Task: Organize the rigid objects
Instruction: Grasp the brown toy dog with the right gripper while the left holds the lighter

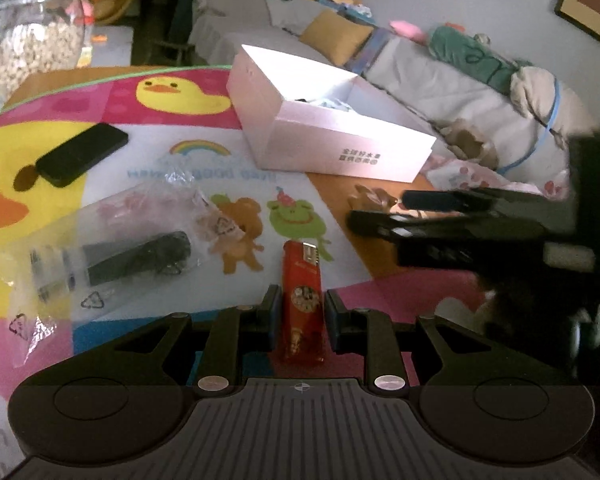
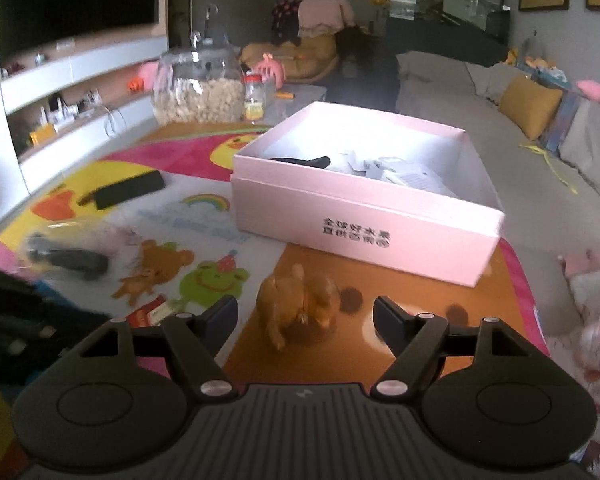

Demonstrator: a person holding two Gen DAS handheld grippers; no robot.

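1. so, we see a big bright play mat (image 1: 100, 96) with a yellow duck, a rainbow, a bear and a frog on it. everything sits on this mat.
2. we see a pink box (image 2: 364, 216) with no lid at the far side of the mat. some small things lie inside it, but we cannot tell what they all are.
3. we see a round glass jar (image 2: 198, 88) full of pale bits, standing behind the mat.
4. we see our left gripper (image 1: 300, 308) low over the mat. its fingers are squeezed onto a red lighter (image 1: 302, 300), one on each side. the lighter points away from us, toward the box, and is well apart from it.
5. we see our right gripper (image 2: 304, 316) with its fingers spread wide and nothing in them. a little brown toy animal (image 2: 296, 304) lies on the orange part of the mat, just past the fingers and between them. the fingers do not touch it. the toy is near the front wall of the box.
6. we see a clear plastic bag (image 1: 100, 248) with a dark thing inside, lying left of the lighter.
7. we see a black phone (image 1: 82, 154) lying flat past the bag.
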